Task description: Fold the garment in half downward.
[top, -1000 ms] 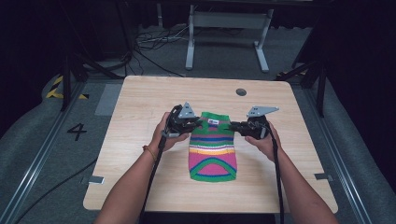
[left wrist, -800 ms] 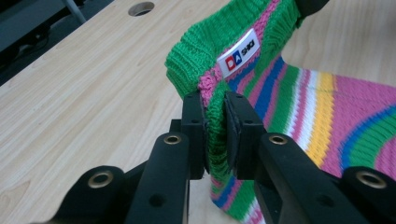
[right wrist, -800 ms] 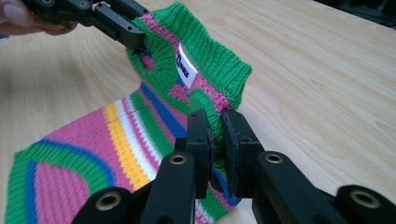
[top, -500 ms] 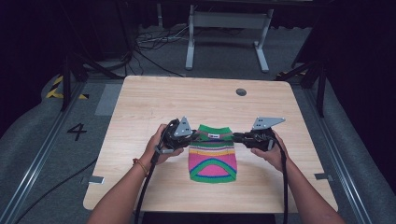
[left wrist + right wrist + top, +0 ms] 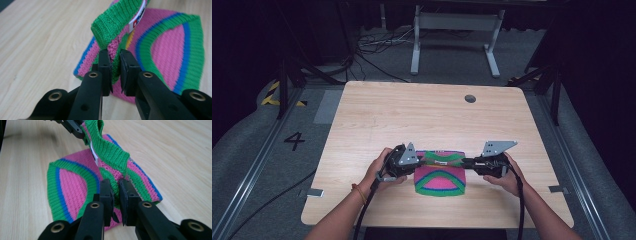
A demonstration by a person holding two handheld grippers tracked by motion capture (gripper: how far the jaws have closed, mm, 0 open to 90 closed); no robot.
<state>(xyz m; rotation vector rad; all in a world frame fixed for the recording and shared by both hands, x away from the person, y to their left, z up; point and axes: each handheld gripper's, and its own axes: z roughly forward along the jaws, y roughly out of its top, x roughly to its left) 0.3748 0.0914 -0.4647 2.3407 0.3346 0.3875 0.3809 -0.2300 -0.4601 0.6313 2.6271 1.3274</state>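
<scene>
Striped knit sweater (image 5: 440, 175) sits near the front-middle of the table (image 5: 412, 115), left gripper (image 5: 115, 65) and right gripper (image 5: 115, 192) each clamped on a green-ribbed edge corner; looks light, soft, floppy, stretchy, so grip the thick ribbing, not the loose body.

you've got a small knitted garment (image 5: 441, 176) — pink, green and blue stripes, white label at its green ribbed edge — on the table (image 5: 422, 115), far edge lifted and doubled toward you.

A dim lab or studio: bare wooden table (image 5: 412, 115), floor cables (image 5: 377, 42), floor rails (image 5: 252, 170), hazard tape (image 5: 271, 95).
</scene>
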